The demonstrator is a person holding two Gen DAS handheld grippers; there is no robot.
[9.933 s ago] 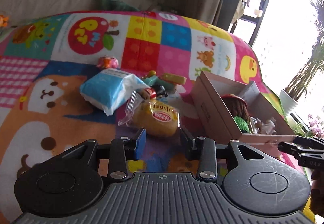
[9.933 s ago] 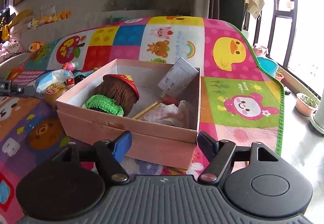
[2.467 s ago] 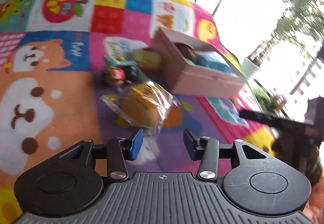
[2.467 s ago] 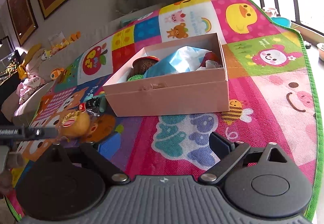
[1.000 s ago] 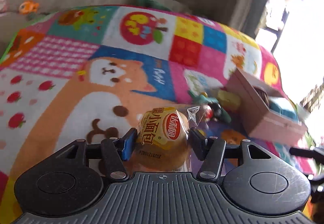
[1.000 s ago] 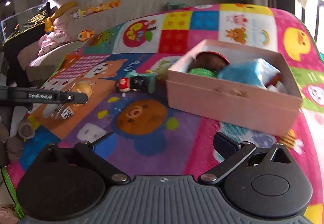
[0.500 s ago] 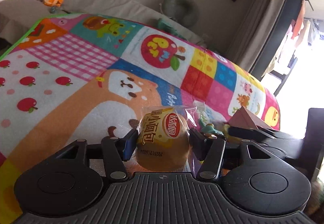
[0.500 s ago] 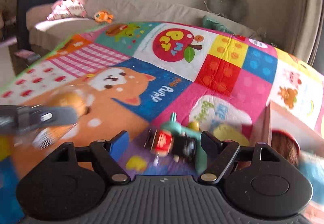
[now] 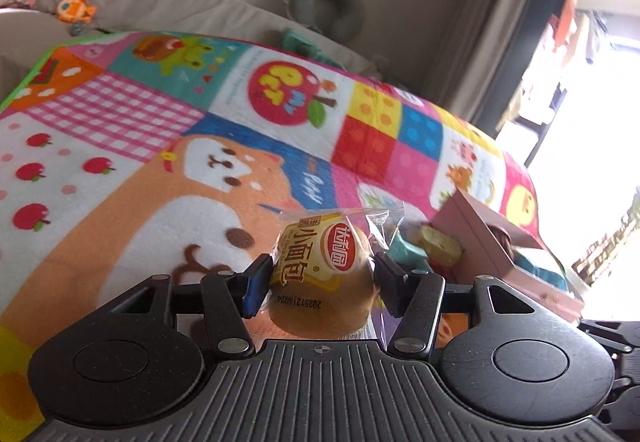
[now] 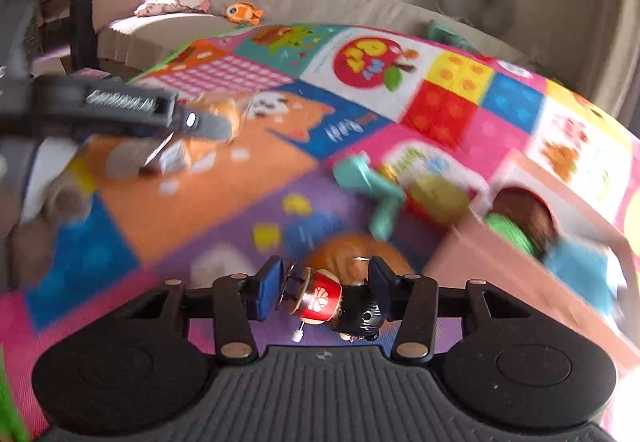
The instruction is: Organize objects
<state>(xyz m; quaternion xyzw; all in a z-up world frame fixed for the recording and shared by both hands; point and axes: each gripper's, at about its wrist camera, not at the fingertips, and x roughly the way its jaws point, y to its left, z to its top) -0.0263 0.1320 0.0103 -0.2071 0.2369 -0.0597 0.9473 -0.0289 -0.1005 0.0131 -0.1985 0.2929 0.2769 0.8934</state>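
Observation:
My left gripper (image 9: pixel 320 278) is shut on a wrapped bread bun (image 9: pixel 322 270) and holds it above the colourful play mat (image 9: pixel 160 162). My right gripper (image 10: pixel 322 288) has a small red and black wind-up toy (image 10: pixel 332 300) between its fingers, low over the mat; the view is blurred. The pink cardboard box (image 10: pixel 520 254) lies to the right, holding a brown and green knitted doll (image 10: pixel 520 222) and a blue packet (image 10: pixel 576 266). The box also shows in the left wrist view (image 9: pixel 500 242). The left gripper shows blurred in the right wrist view (image 10: pixel 192 122).
A teal toy (image 10: pixel 372 190) and a yellow object (image 10: pixel 436 198) lie on the mat beside the box's left wall. A beige sofa (image 10: pixel 280 6) with plush toys runs behind the mat. A bright window is at the right (image 9: pixel 592 162).
My right gripper has moved down over the red and black toy, which now sits between its fingers. My left gripper keeps the bun and has shifted a little.

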